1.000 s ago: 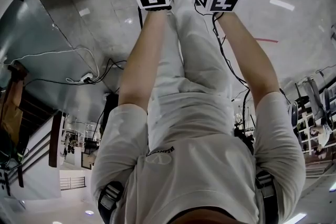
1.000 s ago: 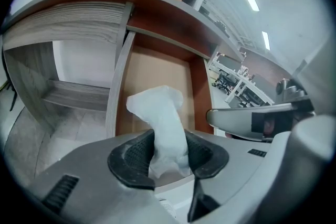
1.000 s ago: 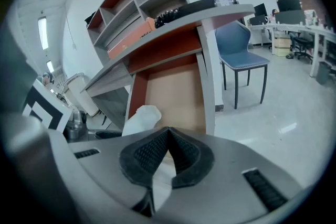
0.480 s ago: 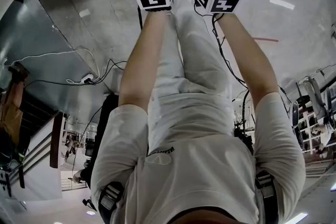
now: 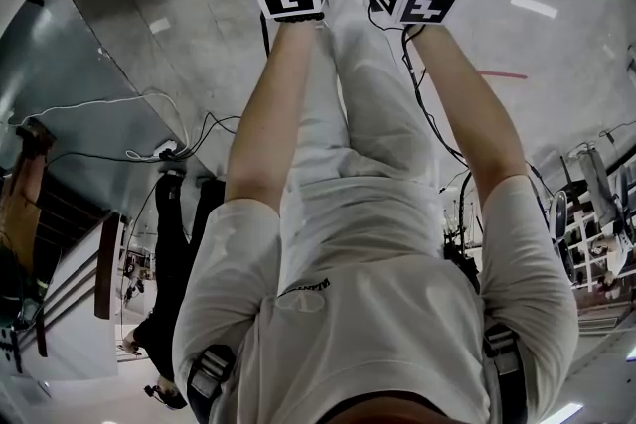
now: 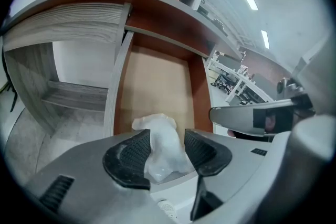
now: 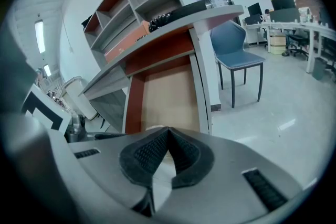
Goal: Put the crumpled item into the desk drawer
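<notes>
While my left tongs [image 6: 167,139] are spreading apart, the white crumpled item [image 6: 155,124] sits between the pads. Its long axis runs 6 to 12 o'clock, top end poking toward 12 over the open desk drawer [image 6: 157,81]. My right tongs [image 7: 168,132] are pinched closed on nothing.

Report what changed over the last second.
The left hand-held gripper is opening its jaws around the crumpled item over the open drawer. A person in dark clothes has walked into the head view's lower left. The shut right hand-held gripper stayed put.
</notes>
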`<state>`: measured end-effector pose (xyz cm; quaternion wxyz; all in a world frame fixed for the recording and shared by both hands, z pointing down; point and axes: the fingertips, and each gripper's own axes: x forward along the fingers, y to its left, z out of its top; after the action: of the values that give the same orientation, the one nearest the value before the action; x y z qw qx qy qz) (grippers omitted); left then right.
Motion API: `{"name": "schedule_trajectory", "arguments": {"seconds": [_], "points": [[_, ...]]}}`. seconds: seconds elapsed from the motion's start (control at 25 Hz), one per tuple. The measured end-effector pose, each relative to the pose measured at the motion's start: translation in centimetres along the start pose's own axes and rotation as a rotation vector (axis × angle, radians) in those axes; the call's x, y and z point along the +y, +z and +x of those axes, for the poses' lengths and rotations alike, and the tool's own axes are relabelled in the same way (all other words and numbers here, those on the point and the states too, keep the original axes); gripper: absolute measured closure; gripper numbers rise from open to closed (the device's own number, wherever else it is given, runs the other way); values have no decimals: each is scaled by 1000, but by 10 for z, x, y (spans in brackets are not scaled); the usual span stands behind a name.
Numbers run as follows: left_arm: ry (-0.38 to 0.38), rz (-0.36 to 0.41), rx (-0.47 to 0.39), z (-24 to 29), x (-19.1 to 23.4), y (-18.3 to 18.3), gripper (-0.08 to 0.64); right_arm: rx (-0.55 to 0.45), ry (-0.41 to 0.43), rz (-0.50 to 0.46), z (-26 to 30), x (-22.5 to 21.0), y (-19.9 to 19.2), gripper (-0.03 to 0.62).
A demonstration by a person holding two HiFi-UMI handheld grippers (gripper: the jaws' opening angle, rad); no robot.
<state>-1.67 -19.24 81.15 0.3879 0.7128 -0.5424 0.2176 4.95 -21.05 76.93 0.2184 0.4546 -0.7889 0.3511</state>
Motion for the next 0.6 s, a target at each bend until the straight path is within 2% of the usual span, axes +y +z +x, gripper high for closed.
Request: {"name": "schedule_trajectory", "arguments": {"seconds": [0.6], "points": [[3,-37,-42,-15,2,5,354,-35,6,19,-14,4,10,594]]}}
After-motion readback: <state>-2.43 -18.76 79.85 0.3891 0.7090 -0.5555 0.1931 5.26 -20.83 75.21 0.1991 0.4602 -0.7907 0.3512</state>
